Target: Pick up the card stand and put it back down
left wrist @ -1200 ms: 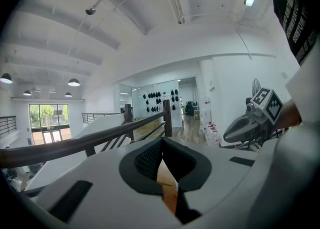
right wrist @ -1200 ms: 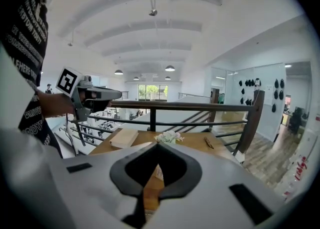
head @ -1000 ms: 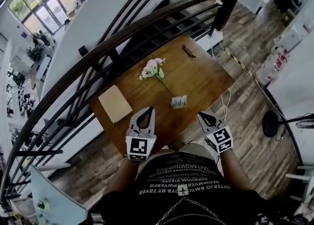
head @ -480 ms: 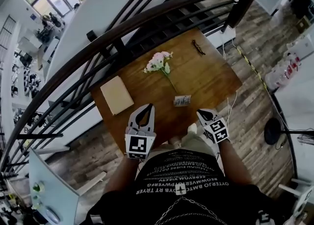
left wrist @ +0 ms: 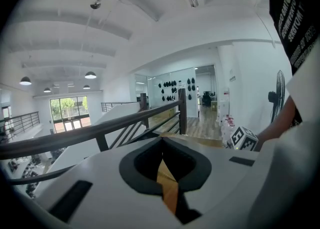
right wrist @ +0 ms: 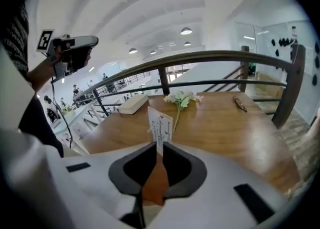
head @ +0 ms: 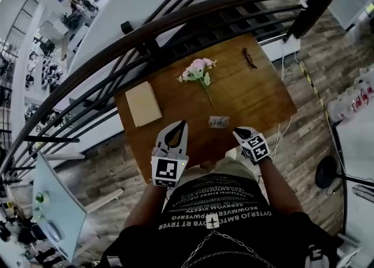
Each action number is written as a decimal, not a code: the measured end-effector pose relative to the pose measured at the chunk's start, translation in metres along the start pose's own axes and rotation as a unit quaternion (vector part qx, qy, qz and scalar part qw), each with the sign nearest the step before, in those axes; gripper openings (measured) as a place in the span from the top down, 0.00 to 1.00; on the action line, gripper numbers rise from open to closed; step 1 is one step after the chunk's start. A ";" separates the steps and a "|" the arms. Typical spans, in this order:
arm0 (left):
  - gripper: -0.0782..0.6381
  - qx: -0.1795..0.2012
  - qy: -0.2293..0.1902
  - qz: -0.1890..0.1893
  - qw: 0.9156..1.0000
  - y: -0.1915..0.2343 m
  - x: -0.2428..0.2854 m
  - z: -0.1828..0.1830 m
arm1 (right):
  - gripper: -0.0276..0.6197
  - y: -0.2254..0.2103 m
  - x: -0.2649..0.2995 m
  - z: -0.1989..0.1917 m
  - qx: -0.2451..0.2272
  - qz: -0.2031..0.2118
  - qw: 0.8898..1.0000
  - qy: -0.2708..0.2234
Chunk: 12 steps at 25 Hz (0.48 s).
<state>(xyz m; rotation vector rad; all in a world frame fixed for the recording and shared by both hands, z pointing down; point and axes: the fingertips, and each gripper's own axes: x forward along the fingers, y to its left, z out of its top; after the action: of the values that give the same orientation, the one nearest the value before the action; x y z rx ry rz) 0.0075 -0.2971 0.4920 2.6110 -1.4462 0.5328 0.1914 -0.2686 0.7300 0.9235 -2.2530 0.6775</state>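
Note:
The card stand (head: 218, 122), a small white printed card held upright, stands on the wooden table (head: 263, 97) near its front edge. In the right gripper view the card stand (right wrist: 160, 125) rises just beyond my right gripper (right wrist: 157, 145), whose jaws are shut with nothing between them. From the head view the right gripper (head: 238, 133) hangs at the table's front edge, a little right of the card and apart from it. My left gripper (head: 177, 125) is over the table's front left, its jaws shut and empty. The left gripper (left wrist: 162, 140) looks out toward the railing.
A pink flower sprig (head: 198, 71) lies behind the card, a tan box (head: 143, 103) at the left, a dark slim object (head: 249, 58) at the far right corner. A dark railing (head: 175, 21) runs along the table's far side. Cables (head: 280, 132) trail on the floor at right.
My right gripper has sunk and tilted down toward the table's front edge, closer to the card stand. The left gripper shifted only slightly. The card stand has not moved.

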 end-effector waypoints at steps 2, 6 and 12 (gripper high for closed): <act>0.86 0.000 0.008 0.012 1.000 0.002 -0.002 -0.001 | 0.86 -0.002 0.012 -0.003 0.006 0.019 1.000 0.005; 0.86 -0.002 0.014 0.035 0.999 0.003 -0.003 -0.001 | 0.81 -0.009 0.029 -0.005 -0.005 0.039 0.999 0.001; 0.86 -0.003 0.028 0.065 0.997 0.012 -0.008 -0.004 | 0.72 -0.024 0.054 -0.008 -0.003 0.057 0.998 0.012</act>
<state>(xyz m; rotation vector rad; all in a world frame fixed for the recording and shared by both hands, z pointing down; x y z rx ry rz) -0.0071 -0.2963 0.4920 2.4874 -1.6050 0.6099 0.1809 -0.3020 0.7779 0.7846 -2.2985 0.7290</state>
